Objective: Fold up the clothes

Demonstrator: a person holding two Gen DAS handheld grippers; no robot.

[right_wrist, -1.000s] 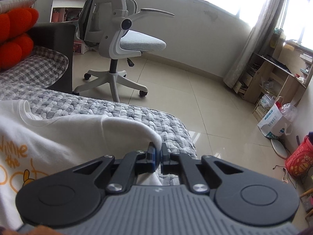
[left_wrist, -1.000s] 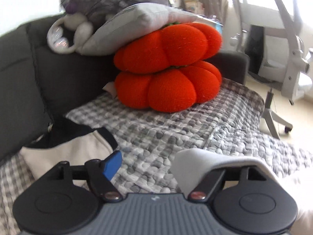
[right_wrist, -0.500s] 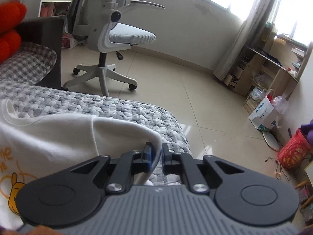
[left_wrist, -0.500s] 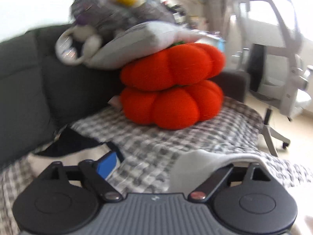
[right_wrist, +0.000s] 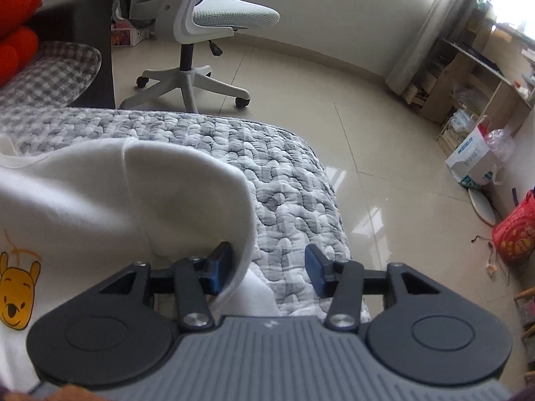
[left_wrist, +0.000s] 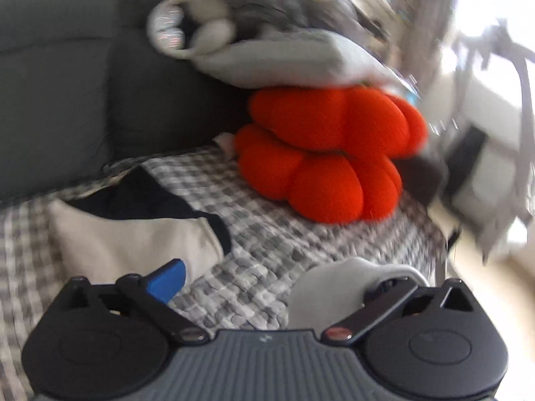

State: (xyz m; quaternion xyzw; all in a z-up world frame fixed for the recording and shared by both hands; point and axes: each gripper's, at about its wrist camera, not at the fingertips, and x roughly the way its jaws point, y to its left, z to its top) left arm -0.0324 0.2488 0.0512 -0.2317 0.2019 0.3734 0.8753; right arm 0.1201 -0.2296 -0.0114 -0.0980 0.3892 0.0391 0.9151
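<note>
A white T-shirt (right_wrist: 117, 193) with a yellow bear print (right_wrist: 15, 294) lies on the grey quilted sofa cover (right_wrist: 294, 180). My right gripper (right_wrist: 267, 270) is open, and a raised fold of the shirt leans against its left pad (right_wrist: 219, 267). The right pad stands bare over the cover. In the blurred left wrist view my left gripper (left_wrist: 267, 284) is open. A hump of white cloth (left_wrist: 347, 284) hides its right finger, while the blue left pad (left_wrist: 167, 280) is bare. A folded cream and black garment (left_wrist: 133, 237) lies just beyond that pad.
Two orange pumpkin cushions (left_wrist: 327, 153) are stacked at the sofa's far end under a grey pillow (left_wrist: 294, 63). The dark backrest (left_wrist: 50, 83) rises on the left. A white office chair (right_wrist: 200, 33) stands on the tiled floor. A shelf (right_wrist: 468, 77) and bags (right_wrist: 515, 234) line the right wall.
My right gripper has opened and let go of the white shirt's edge. The left gripper stays open while its view swings and blurs.
</note>
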